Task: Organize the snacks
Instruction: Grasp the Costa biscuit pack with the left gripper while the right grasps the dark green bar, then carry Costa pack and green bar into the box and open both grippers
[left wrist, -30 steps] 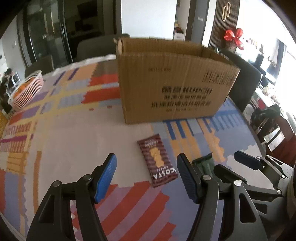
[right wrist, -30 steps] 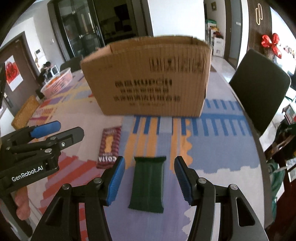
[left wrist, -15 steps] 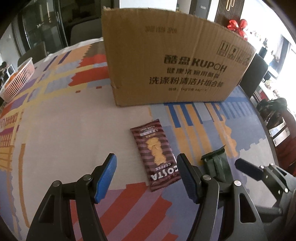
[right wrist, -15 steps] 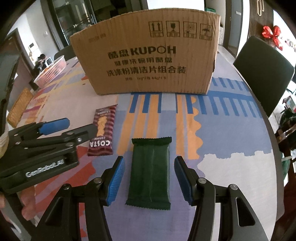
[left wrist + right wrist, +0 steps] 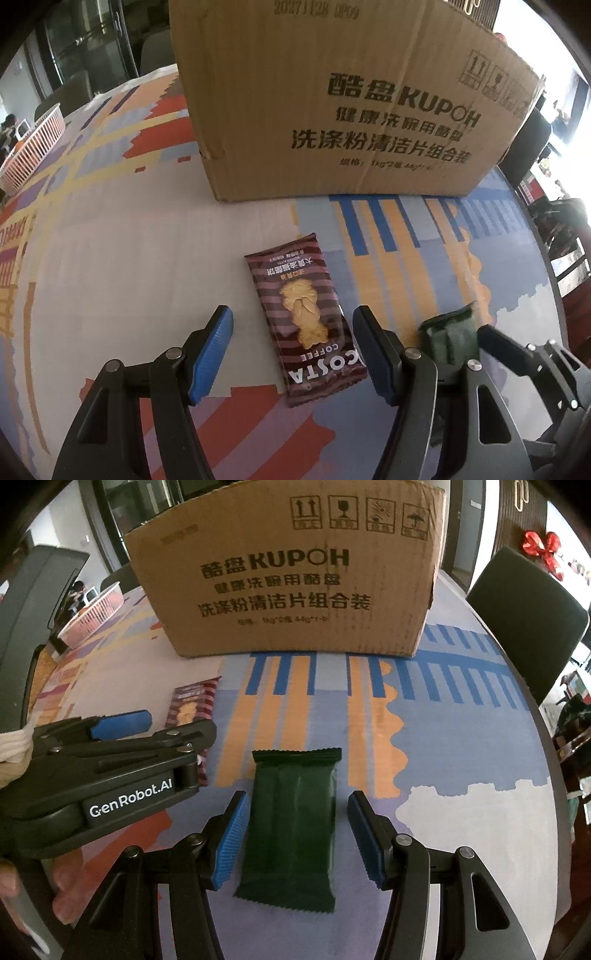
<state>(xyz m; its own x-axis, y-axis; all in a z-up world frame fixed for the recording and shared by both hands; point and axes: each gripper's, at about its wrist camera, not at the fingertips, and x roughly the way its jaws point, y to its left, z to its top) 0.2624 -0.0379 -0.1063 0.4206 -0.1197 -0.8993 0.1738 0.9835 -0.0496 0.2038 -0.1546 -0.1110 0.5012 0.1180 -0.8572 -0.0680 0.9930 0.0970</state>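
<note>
Snacks are laid flat on the tabletop (image 5: 461,738), long axes toward the cardboard box (image 5: 295,576) (contents not visible). Green packet (image 5: 291,827) is bracketed by the released right claw (image 5: 299,842); COSTA packet (image 5: 304,321), logo end nearest, lies between the spread fingers of the left claw (image 5: 293,350).

Both grippers hung low, side by side: left gripper (image 5: 292,352) and right gripper (image 5: 297,836) spread wide.
</note>
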